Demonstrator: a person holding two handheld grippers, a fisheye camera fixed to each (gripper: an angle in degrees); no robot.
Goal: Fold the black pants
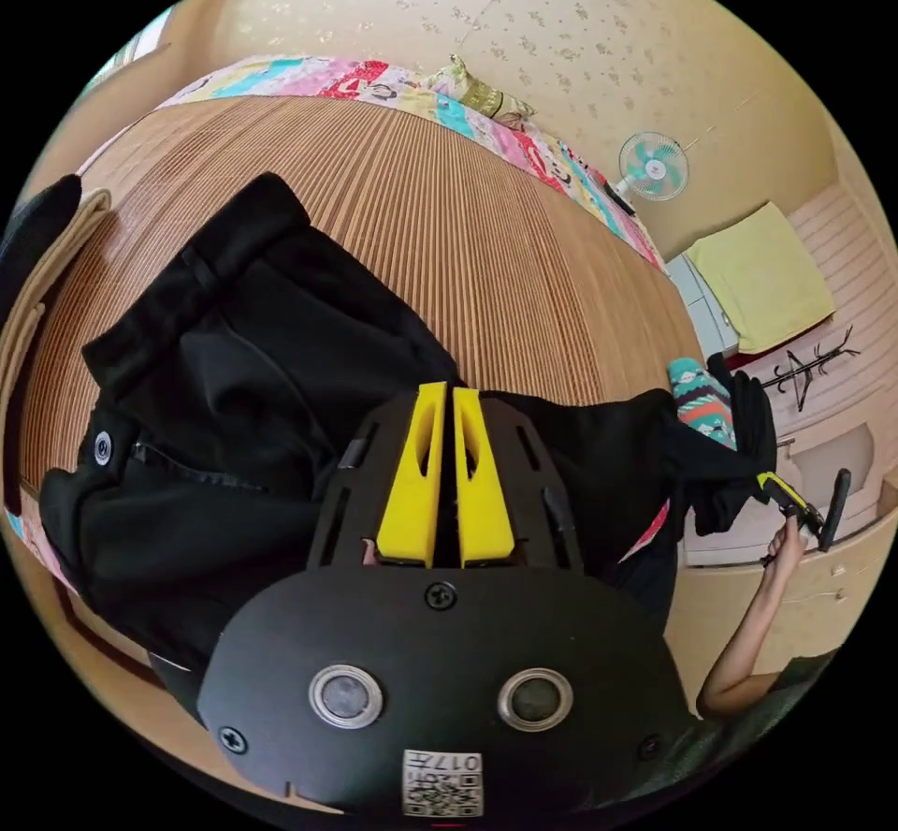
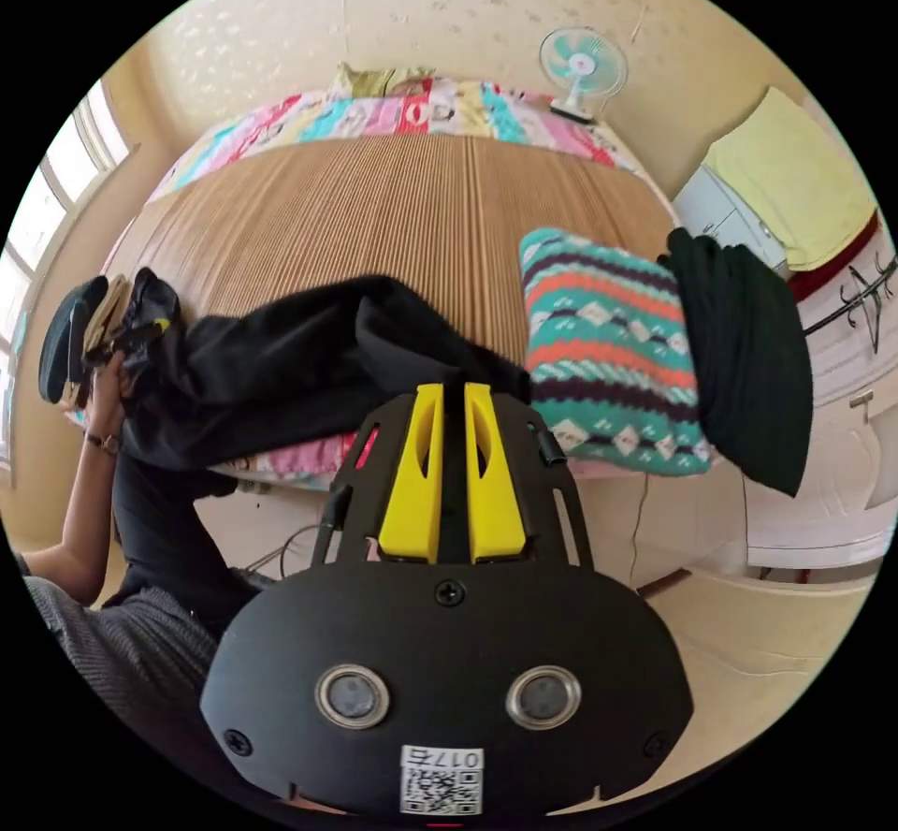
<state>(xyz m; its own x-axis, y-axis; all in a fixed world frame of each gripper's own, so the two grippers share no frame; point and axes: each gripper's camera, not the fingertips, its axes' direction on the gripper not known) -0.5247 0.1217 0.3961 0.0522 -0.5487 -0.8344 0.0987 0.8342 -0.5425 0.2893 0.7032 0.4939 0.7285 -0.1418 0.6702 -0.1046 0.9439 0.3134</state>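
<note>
Black pants (image 1: 253, 382) lie stretched across the bamboo mat (image 1: 486, 241), waist at 9 o'clock. Left gripper (image 1: 445, 480) and right gripper (image 2: 451, 480) each pinch fabric, jaws pressed together, probably to tension them for folding; striped knit (image 2: 608, 372) sits beside.

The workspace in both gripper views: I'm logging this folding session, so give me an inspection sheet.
Surface: bamboo mat over a patterned bedsheet.
Job's things: black pants stretched across the mat, waist end in the left gripper view.
Clutter: folded patterned knit, dark folded garment, folded stack.
Grippers: left gripper and right gripper, jaws close together, each apparently pinching pants fabric.
Cables: wires on the floor.
Surroundings: fan, yellow cloth, white cabinet.
</note>
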